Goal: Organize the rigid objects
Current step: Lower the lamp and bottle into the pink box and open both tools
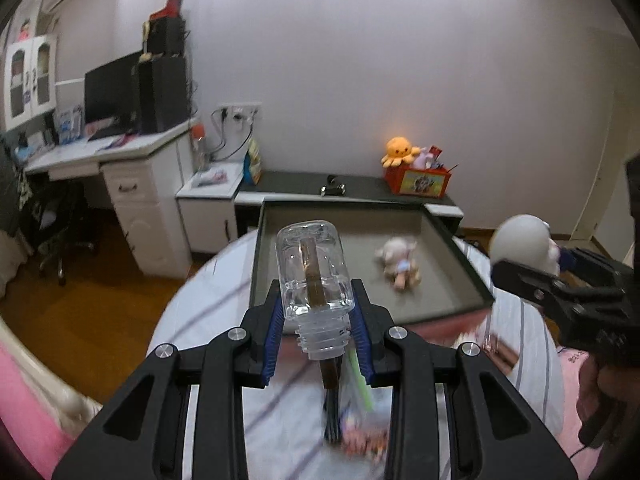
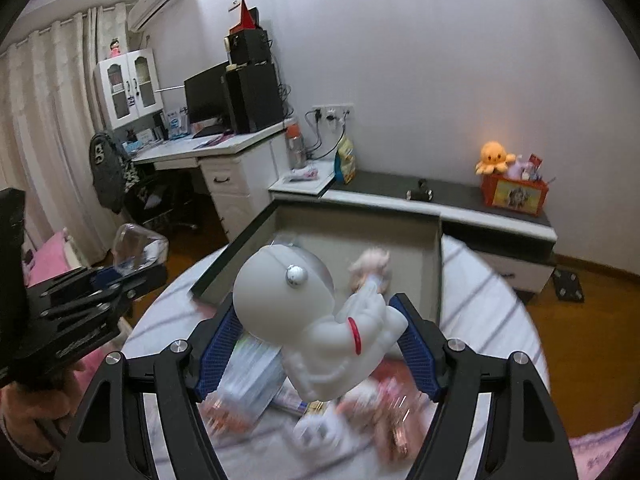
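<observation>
My left gripper [image 1: 318, 334] is shut on a clear glass bottle [image 1: 312, 276], neck toward the camera, held above the round striped table in front of the grey tray [image 1: 472, 276]. My right gripper [image 2: 320, 344] is shut on a white astronaut figure [image 2: 316, 320] with a red wrist band, held above the table near the tray [image 2: 240, 248]. A small pink plush toy [image 1: 398, 264] lies in the tray; it also shows in the right wrist view [image 2: 370, 264]. The right gripper [image 1: 556, 288] with the astronaut [image 1: 520, 244] appears at the right of the left view; the left gripper [image 2: 100, 284] with the bottle [image 2: 136, 246] at the left of the right view.
Blurred packets and small items [image 2: 248, 376] lie on the striped tablecloth [image 1: 208, 312] under the grippers. Behind the tray stands a low dark-topped cabinet [image 1: 360, 186] with an orange box and octopus plush [image 1: 400, 152]. A white desk [image 1: 100, 152] stands at the left.
</observation>
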